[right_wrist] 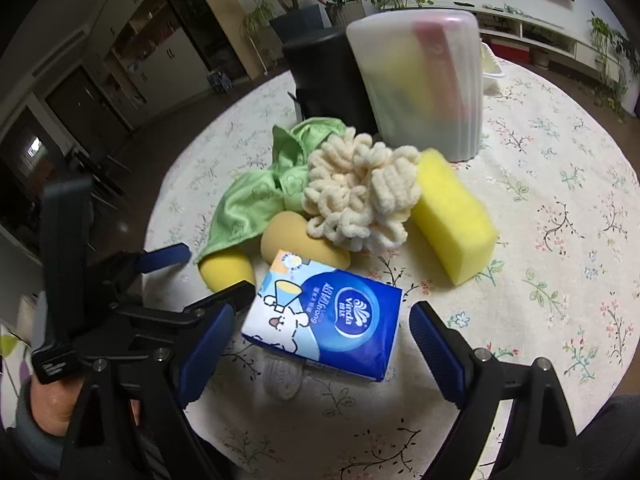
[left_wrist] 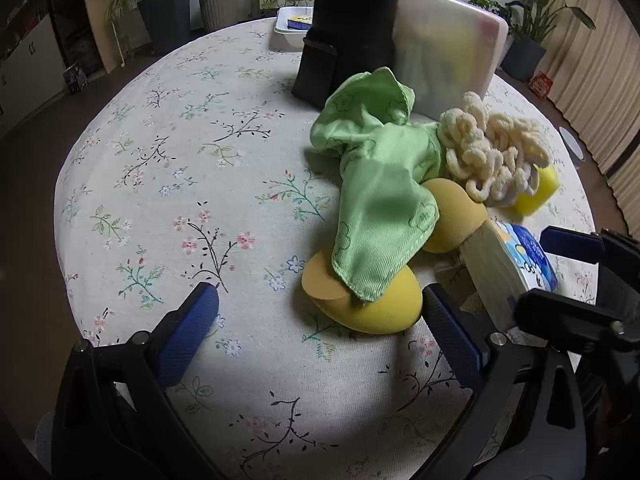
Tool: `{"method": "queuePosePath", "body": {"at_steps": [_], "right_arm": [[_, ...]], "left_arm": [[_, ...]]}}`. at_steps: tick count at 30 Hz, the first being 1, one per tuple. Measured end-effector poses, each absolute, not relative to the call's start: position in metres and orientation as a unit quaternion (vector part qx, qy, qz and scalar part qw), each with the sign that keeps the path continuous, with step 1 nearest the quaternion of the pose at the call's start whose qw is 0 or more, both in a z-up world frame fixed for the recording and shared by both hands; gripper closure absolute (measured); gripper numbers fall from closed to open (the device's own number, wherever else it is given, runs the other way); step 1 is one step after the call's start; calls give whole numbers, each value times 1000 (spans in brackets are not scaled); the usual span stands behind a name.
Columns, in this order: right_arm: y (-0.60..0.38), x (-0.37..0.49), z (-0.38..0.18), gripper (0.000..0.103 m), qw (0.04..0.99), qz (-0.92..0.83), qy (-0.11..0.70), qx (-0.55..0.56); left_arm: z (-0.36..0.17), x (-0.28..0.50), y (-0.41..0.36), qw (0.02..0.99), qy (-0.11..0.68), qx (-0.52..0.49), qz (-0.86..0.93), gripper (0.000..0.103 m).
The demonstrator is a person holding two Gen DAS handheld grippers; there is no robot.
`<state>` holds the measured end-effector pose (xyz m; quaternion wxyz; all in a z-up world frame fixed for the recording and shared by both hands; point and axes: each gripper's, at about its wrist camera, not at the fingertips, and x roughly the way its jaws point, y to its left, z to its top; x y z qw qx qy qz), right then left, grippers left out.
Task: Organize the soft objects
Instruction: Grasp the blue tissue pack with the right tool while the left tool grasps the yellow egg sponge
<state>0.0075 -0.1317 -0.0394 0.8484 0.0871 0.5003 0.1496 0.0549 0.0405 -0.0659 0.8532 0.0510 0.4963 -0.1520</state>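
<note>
In the left wrist view, the left claw (left_wrist: 320, 312) stands open over the tabletop (left_wrist: 180, 200), just beside a yellow sponge (left_wrist: 376, 304) under a green cloth (left_wrist: 380, 184). In the right wrist view, the right claw (right_wrist: 322, 320) is open around a blue "Vinda" tissue pack (right_wrist: 328, 316), not pressing it.

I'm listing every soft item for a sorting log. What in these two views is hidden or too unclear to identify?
- Contents of the translucent bin: right wrist view, frosted wall blurs yellow and pink shapes.
- Grey object: right wrist view, mostly under the tissue pack.
- Front yellow sponge: left wrist view, partly covered by the green cloth.
- White dish contents: left wrist view, far, cut off by the black container.
</note>
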Motion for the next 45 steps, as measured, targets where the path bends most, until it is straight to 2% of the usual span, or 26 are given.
{"method": "queuePosePath", "body": {"at_steps": [5, 8, 10, 13, 15, 20, 31, 45], "right_arm": [[-128, 17, -45, 12, 843, 132, 515, 81], [-128, 23, -50, 11, 835, 121, 530, 83], [-131, 24, -53, 12, 833, 120, 532, 89], [-131, 24, -58, 25, 830, 119, 538, 82], [-131, 22, -58, 25, 832, 121, 535, 81], [-133, 16, -58, 26, 835, 125, 531, 79], [-138, 7, -47, 26, 847, 117, 514, 69], [-173, -18, -20, 26, 857, 94, 501, 70]], "left_arm": [[-69, 57, 40, 853, 496, 45, -157, 1], [-70, 57, 38, 851, 496, 48, -164, 7], [-69, 56, 37, 851, 494, 49, -171, 14], [-66, 56, 36, 852, 488, 40, -185, 28], [-65, 56, 34, 851, 488, 38, -189, 31], [-62, 53, 32, 847, 489, 29, -207, 49], [-56, 45, 39, 851, 485, 28, -199, 58], [-22, 20, 81, 854, 487, 21, -183, 59]]}}
